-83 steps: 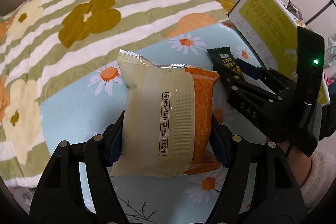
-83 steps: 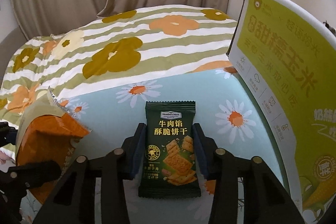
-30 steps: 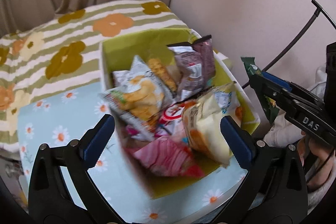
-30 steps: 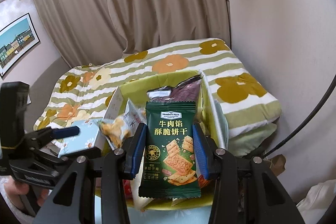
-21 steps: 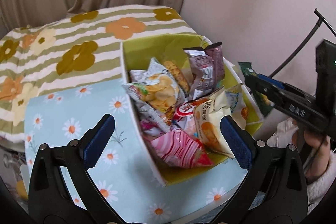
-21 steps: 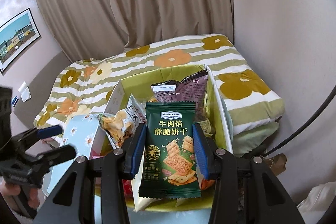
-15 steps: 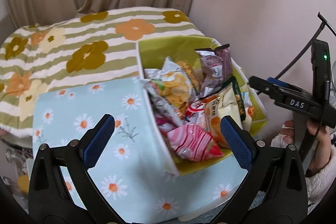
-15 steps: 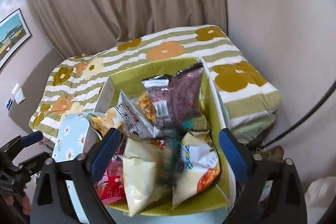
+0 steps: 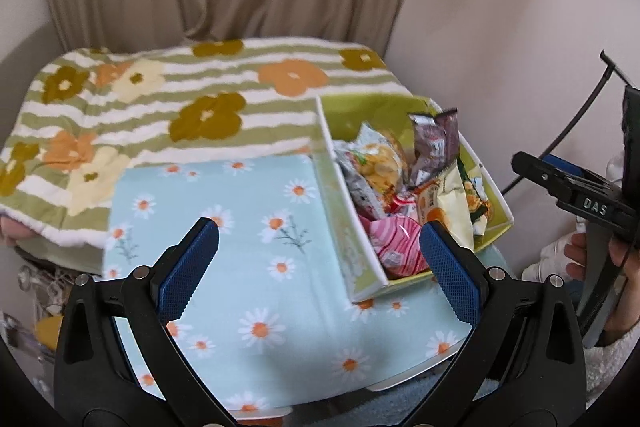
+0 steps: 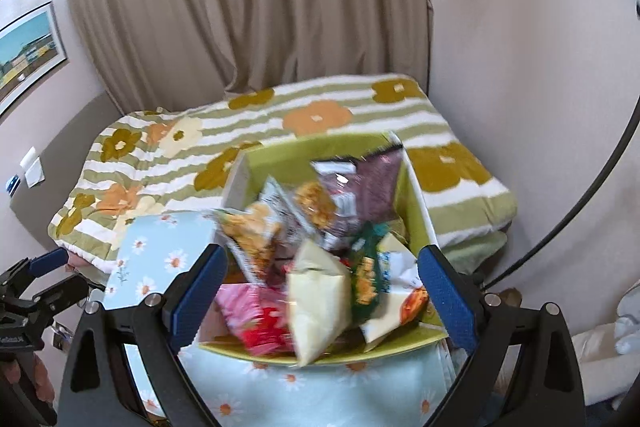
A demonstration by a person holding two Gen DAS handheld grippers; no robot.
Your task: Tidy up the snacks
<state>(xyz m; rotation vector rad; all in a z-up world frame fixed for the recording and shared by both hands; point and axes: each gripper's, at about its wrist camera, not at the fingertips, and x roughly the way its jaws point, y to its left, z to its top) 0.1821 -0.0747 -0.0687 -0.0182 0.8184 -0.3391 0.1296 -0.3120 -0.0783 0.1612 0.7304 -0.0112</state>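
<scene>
While both tools hang above the table, the left gripper [image 9: 318, 251] has its blue-padded jaws spread wide with nothing between them, and below the gap lies only the pale blue daisy-print cloth [image 9: 248, 251]. The right gripper [image 10: 322, 291] is likewise spread wide and empty-handed, its two pads framing the green box [image 10: 280, 153] from above without touching it. That box sits at the right end of the cloth, hard by the wall, and is heaped with snack packets: a cream-coloured packet [image 10: 318, 303] lies on top near the front, a dark green cracker packet [image 10: 366, 267] is tucked just beside it on its right, a pink wrapper [image 10: 256, 315] fills the front left corner, a chip bag [image 10: 252, 231] leans against the left wall, and a purple-brown bag [image 10: 372, 179] stands up at the back. Much of this heap is blurred in the right wrist view. Behind the box spreads a green-striped flower blanket [image 9: 168, 107], with beige curtains [image 10: 240, 7] beyond and a framed picture [image 10: 28, 51] on the left wall. A thin black cable [image 10: 592, 187] curves down the right wall.
</scene>
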